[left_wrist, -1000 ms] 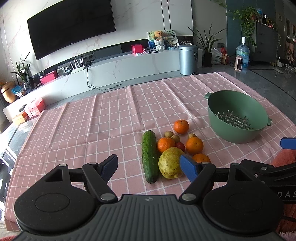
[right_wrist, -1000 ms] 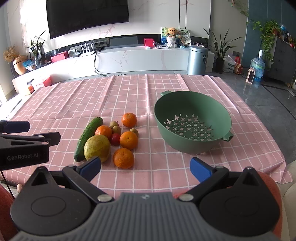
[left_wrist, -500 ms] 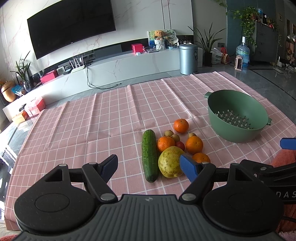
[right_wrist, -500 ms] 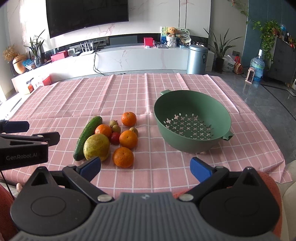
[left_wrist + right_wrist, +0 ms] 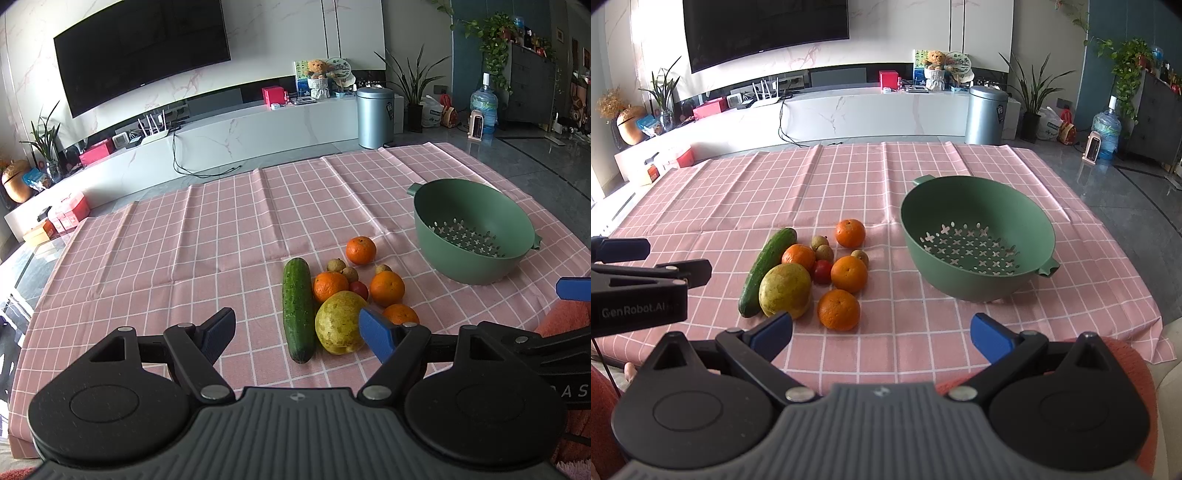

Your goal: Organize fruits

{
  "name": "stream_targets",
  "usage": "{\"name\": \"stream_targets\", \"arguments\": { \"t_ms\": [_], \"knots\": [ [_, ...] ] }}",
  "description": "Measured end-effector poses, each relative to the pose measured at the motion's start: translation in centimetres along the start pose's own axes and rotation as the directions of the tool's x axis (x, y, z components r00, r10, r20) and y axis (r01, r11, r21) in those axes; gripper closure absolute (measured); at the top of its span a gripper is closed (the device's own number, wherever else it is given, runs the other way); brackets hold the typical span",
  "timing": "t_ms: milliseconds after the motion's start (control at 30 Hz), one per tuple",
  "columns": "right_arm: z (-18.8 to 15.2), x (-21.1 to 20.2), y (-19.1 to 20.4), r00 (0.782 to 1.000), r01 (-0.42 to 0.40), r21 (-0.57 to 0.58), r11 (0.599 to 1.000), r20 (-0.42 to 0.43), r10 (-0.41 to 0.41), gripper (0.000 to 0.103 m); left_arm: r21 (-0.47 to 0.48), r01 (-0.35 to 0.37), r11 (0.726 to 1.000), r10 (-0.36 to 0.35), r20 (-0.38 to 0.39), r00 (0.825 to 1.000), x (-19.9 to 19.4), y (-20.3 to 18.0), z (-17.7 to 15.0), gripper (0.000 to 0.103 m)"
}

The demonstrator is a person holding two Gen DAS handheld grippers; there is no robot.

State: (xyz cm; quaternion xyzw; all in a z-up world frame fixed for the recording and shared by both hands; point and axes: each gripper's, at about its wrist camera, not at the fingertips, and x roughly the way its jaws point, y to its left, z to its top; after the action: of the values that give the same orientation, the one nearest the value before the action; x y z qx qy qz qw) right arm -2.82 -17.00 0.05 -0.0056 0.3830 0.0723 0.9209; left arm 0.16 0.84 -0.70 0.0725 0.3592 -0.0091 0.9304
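A pile of fruit lies on the pink checked tablecloth (image 5: 849,177): a cucumber (image 5: 766,266), a large yellow-green pear (image 5: 785,290), several oranges (image 5: 838,309), a small red fruit (image 5: 822,271) and small brown fruits (image 5: 824,252). An empty green colander (image 5: 975,251) stands to their right. My left gripper (image 5: 299,330) is open and empty, just short of the cucumber (image 5: 297,308) and pear (image 5: 338,323). My right gripper (image 5: 882,332) is open and empty, near the front edge, short of the nearest orange.
The table's front edge runs just under both grippers. The left gripper's body (image 5: 639,284) shows at the left of the right wrist view. Beyond the table stand a white TV bench (image 5: 849,110) and a metal bin (image 5: 986,114).
Both grippers have drifted very slightly; the fruit and colander have not moved. Both stay open.
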Motion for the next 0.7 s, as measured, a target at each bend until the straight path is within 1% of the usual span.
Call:
{"name": "stream_targets", "arguments": {
  "t_ms": [700],
  "knots": [
    [-0.04,0.51,0.06,1.000,-0.005,0.002,1.000,-0.022,0.006,0.004,0.000,0.002,1.000,-0.002,-0.001,1.000,-0.01,-0.03,-0.08,0.013]
  ]
}}
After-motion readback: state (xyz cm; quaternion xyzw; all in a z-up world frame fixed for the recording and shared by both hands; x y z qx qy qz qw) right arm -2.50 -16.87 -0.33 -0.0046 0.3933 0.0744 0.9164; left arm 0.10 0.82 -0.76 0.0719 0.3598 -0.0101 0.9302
